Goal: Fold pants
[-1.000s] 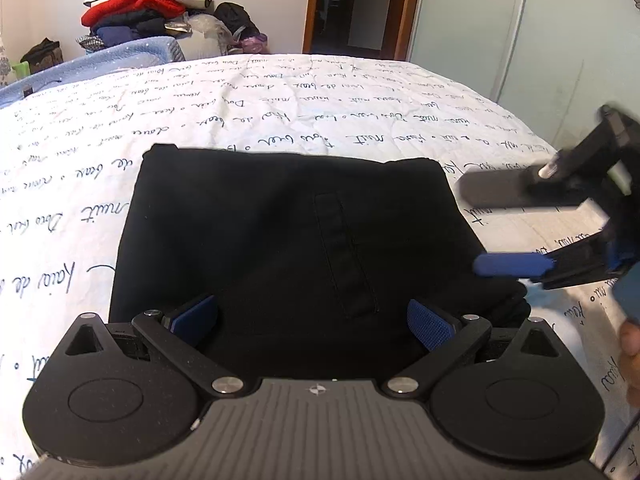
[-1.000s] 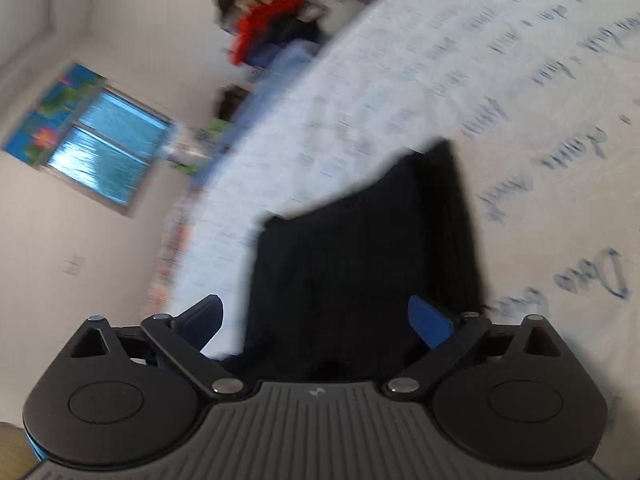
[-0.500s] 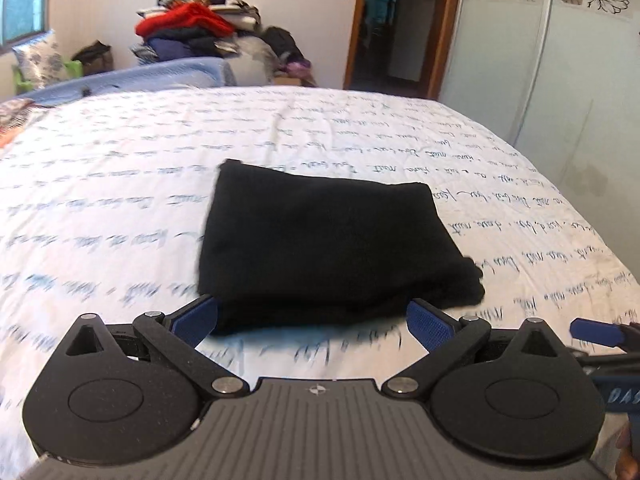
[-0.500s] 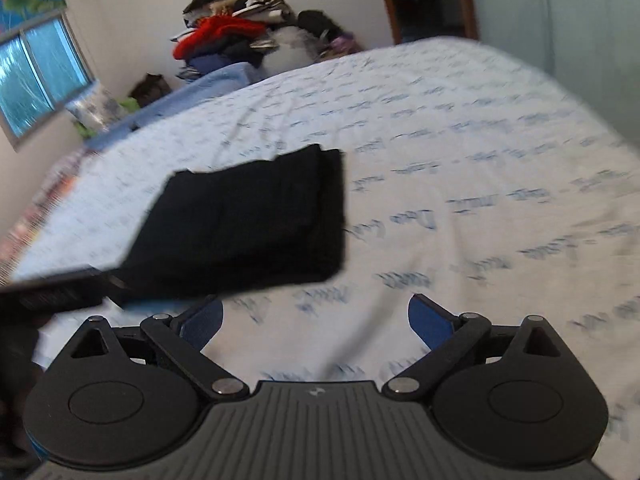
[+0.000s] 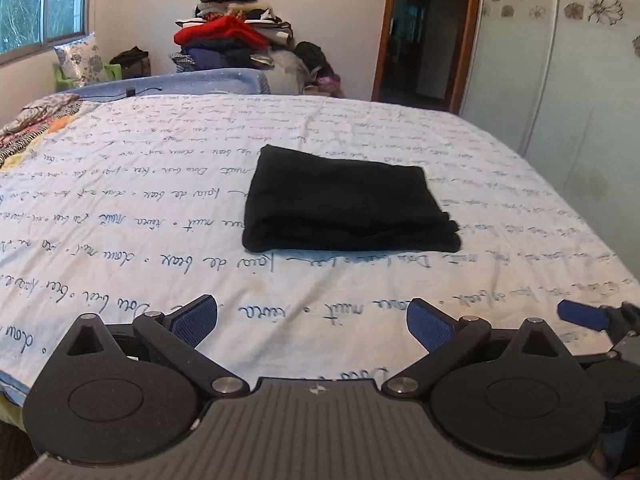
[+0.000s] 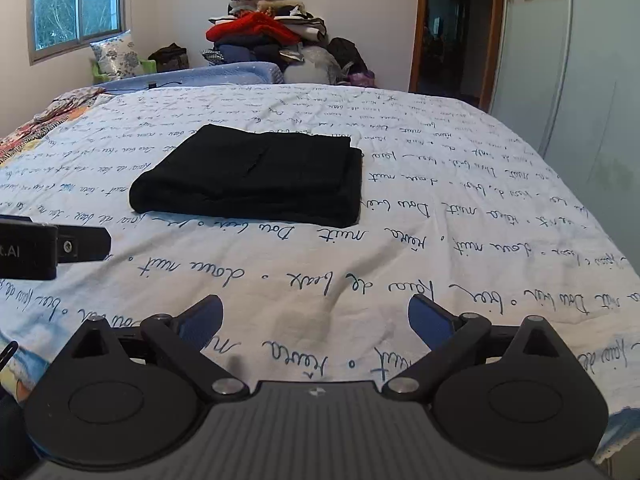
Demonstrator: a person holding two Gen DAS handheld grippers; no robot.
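The black pants (image 5: 344, 200) lie folded into a compact rectangle in the middle of the bed; they also show in the right wrist view (image 6: 256, 176). My left gripper (image 5: 312, 320) is open and empty, held back over the bed's near edge, well short of the pants. My right gripper (image 6: 316, 320) is open and empty too, also near the front edge. A blue fingertip of the right gripper shows at the right edge of the left wrist view (image 5: 580, 314). Part of the left gripper's body shows at the left of the right wrist view (image 6: 52, 246).
The bed has a white cover with blue handwriting (image 5: 160, 208). A pile of clothes (image 5: 232, 40) stands beyond the far end. A patterned cloth (image 5: 32, 128) lies at the far left. A doorway (image 5: 424, 32) and a wardrobe door (image 5: 560, 80) are to the right.
Both grippers have pulled back from the folded pants to the bed's near edge. The right gripper has levelled out from a tilted pose. The pants stay in place.
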